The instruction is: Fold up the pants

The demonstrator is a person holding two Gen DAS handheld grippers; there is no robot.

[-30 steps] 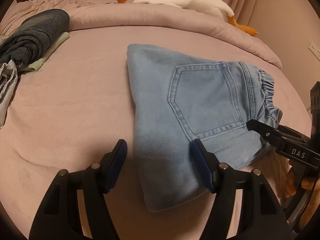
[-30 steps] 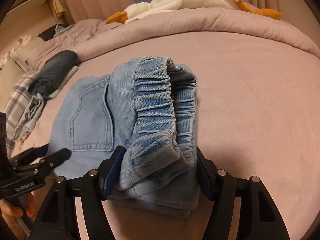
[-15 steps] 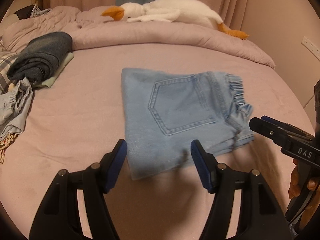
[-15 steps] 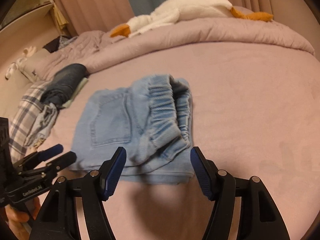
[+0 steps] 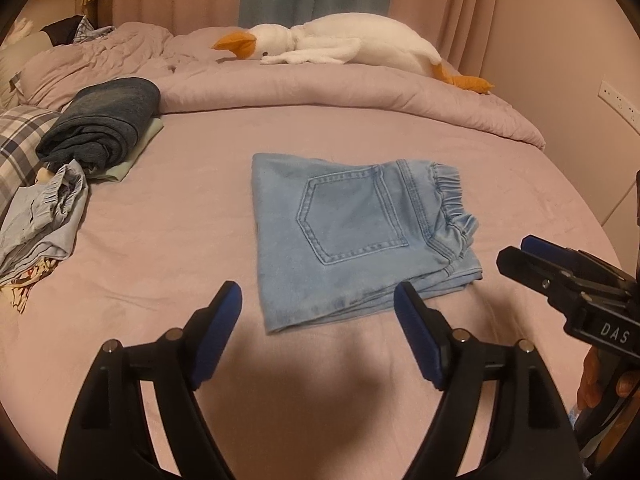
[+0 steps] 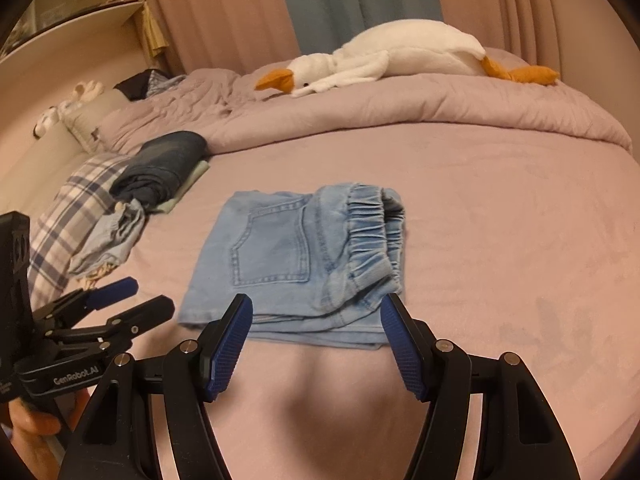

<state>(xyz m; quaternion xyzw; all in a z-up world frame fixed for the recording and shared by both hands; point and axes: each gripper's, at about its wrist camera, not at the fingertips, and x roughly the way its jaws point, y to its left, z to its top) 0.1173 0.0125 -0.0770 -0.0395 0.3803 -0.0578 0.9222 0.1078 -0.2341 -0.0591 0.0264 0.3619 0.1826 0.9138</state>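
Now both tongs, left (image 5: 318, 338) and right (image 6: 316, 344), are hovering apart, empty; the pants (image 5: 356, 236) are lying folded, needing only gentle smoothing.

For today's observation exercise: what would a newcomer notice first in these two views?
The folded light-blue jeans lie mid-bed on the pink sheet, back pocket up. Behind them a white plush goose sprawls on the rolled duvet. In front, the left tool and right tool are open, holding nothing.
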